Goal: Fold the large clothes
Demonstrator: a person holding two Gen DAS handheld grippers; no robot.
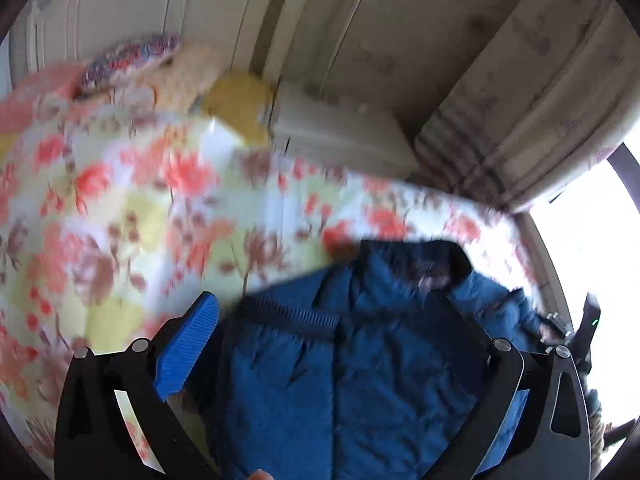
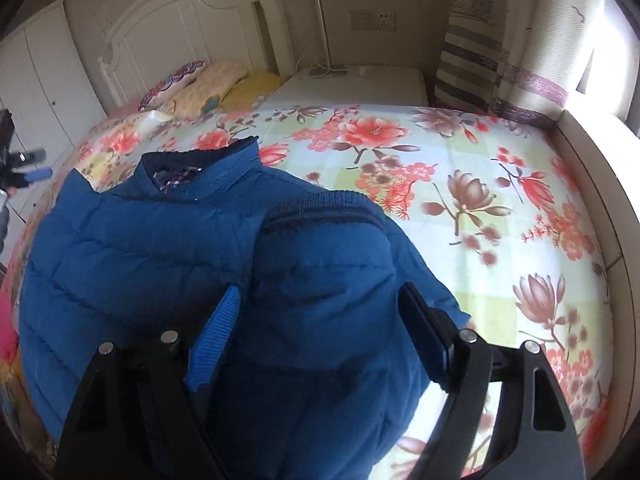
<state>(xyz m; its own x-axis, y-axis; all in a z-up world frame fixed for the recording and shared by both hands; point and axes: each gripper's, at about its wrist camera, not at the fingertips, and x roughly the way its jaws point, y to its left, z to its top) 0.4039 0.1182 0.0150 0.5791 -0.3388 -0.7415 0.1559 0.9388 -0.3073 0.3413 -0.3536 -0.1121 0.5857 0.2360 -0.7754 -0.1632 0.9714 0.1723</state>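
Observation:
A blue quilted jacket (image 2: 132,248) lies on the floral bed sheet (image 2: 460,184), collar towards the headboard. One sleeve (image 2: 332,280) with a dark ribbed cuff is folded over the body. My right gripper (image 2: 320,304) is open, its jaws wide apart on either side of that sleeve. In the left wrist view the jacket (image 1: 360,360) fills the space between the jaws of my left gripper (image 1: 324,304), which is open too. That view is blurred. The other gripper (image 1: 576,328) shows at its right edge.
Pillows (image 2: 216,84) lie at the white headboard (image 2: 180,20). A white nightstand (image 2: 360,84) with a lamp stands beside the bed. Striped curtains (image 2: 480,60) and a bright window are on the right. White wardrobe doors (image 2: 40,72) are on the left.

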